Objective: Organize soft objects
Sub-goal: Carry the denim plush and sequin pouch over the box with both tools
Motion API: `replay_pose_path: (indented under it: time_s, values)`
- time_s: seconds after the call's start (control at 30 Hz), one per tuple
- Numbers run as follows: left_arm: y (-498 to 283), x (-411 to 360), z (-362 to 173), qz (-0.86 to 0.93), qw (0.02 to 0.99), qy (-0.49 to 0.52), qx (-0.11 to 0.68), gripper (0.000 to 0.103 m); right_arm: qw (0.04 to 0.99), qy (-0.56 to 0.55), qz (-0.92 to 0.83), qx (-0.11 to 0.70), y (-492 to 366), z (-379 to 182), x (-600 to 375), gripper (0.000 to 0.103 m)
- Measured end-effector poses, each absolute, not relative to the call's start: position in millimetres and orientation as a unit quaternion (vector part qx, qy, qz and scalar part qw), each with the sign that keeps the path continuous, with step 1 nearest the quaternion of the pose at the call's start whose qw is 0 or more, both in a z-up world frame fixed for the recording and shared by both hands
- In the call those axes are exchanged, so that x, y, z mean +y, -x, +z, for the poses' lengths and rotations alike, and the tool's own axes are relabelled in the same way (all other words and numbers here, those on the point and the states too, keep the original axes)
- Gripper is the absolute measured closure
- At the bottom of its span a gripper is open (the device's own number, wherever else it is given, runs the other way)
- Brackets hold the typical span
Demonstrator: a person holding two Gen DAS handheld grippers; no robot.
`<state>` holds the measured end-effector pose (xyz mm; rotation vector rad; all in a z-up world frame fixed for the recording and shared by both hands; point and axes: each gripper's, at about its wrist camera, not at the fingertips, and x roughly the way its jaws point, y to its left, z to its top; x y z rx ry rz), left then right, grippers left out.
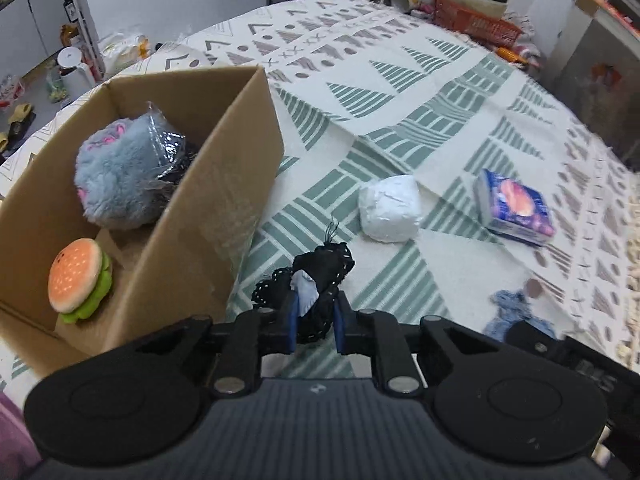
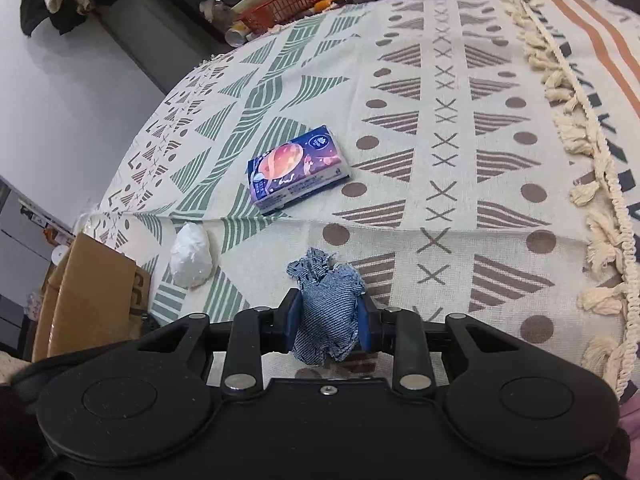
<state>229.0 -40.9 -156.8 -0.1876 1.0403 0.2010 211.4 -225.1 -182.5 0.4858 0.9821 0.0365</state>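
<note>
My left gripper (image 1: pixel 315 312) is shut on a black lace fabric bundle (image 1: pixel 320 276), held just right of the cardboard box (image 1: pixel 224 184). Inside the box lie a grey plush toy (image 1: pixel 116 176), a dark shiny packet (image 1: pixel 168 148) and a burger plush (image 1: pixel 78 276). My right gripper (image 2: pixel 327 320) is shut on a blue denim pouch (image 2: pixel 328 308), which also shows at the lower right of the left wrist view as the denim pouch (image 1: pixel 510 308). A white wrapped bundle (image 1: pixel 390 208) (image 2: pixel 191 258) and a blue tissue pack (image 1: pixel 514 208) (image 2: pixel 296 168) lie on the patterned cloth.
The patterned cloth (image 1: pixel 400 92) (image 2: pixel 440 120) covers the table, with a tasselled edge (image 2: pixel 580 140) at the right. An orange basket (image 1: pixel 476 22) (image 2: pixel 292 0) and clutter stand at the far edge. The box's side (image 2: pixel 92 292) stands at the left in the right wrist view.
</note>
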Motion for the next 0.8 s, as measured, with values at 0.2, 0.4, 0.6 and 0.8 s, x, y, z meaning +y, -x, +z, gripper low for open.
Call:
replay_pose_path:
  time_s: [0.2, 0.4, 0.6, 0.8]
  values:
    - [-212, -38, -128, 0.063, 0.866, 0.113, 0.483, 0.087, 0.856, -0.234, 0.034, 0.460, -206, -173, -226, 0.074]
    - [-201, -15, -99, 0.045, 0.873, 0.144, 0.463, 0.087, 0.864, -0.220, 0.041, 0.451, -197, -148, -222, 0.074]
    - [-193, 10, -84, 0.036, 0.880, 0.163, 0.444, 0.086, 0.878, -0.210, 0.042, 0.428, -192, -116, -210, 0.075]
    - [-189, 36, -81, 0.027, 0.878, 0.182, 0.442, 0.089, 0.886, -0.211, 0.043, 0.411, -185, -93, -190, 0.075]
